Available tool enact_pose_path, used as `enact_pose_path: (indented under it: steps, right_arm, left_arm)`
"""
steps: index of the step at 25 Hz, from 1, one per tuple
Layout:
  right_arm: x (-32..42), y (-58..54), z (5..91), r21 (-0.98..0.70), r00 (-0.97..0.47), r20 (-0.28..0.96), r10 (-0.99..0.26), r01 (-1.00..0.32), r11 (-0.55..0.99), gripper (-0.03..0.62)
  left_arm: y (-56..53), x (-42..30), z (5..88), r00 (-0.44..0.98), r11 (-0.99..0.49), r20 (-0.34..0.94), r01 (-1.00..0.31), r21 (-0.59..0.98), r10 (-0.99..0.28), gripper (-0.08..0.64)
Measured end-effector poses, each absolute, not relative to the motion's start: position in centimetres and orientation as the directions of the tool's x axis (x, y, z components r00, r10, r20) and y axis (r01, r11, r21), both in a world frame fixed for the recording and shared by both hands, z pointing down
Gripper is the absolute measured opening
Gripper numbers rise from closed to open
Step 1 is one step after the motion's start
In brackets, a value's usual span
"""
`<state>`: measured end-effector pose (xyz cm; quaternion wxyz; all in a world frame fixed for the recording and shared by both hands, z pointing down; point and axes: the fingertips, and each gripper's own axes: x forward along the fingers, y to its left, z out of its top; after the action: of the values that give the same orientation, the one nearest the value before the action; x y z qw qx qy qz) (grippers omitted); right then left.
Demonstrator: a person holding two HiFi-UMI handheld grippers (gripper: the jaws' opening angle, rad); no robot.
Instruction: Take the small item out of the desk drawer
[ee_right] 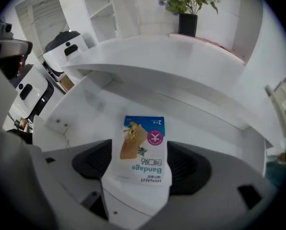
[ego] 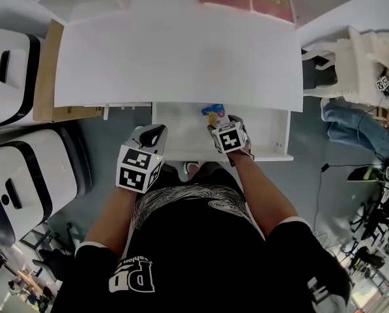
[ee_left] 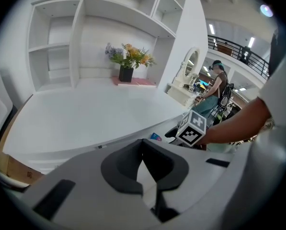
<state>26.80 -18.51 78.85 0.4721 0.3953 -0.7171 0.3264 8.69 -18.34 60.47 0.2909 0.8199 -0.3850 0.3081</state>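
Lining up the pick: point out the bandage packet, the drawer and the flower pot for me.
bandage packet (ee_right: 143, 150): right gripper view, middle of its printed face.
drawer (ego: 267, 133): head view, bare floor right of the packet.
flower pot (ee_right: 187, 24): right gripper view, its black front.

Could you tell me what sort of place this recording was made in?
Probably a mock study or bedroom set up inside a large hall: a white desk with built-in shelves and a vase of flowers, yet a railed upper gallery shows beyond it.
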Motion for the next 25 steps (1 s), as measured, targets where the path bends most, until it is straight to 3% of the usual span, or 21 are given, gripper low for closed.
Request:
enact_pose_path:
  steps: [6,25]
  right_arm:
    - [26.7,-19.7,80.3,-0.057,-0.189,0.951,-0.246,-0.886,0.46,0.425]
    - [26.6,-19.9,83.2,-0.036,-0.138,0.975,-0.173,-0.871,0.49,0.426]
  left_arm:
    - [-18.2,7.7,60.7,0.506,-0.521,0.738,-0.817,0.245,-0.447,0.014]
    - [-18.5,5.4,60.3,0.503,-0.479,0.72,-0.836,0.266,-0.479,0.014]
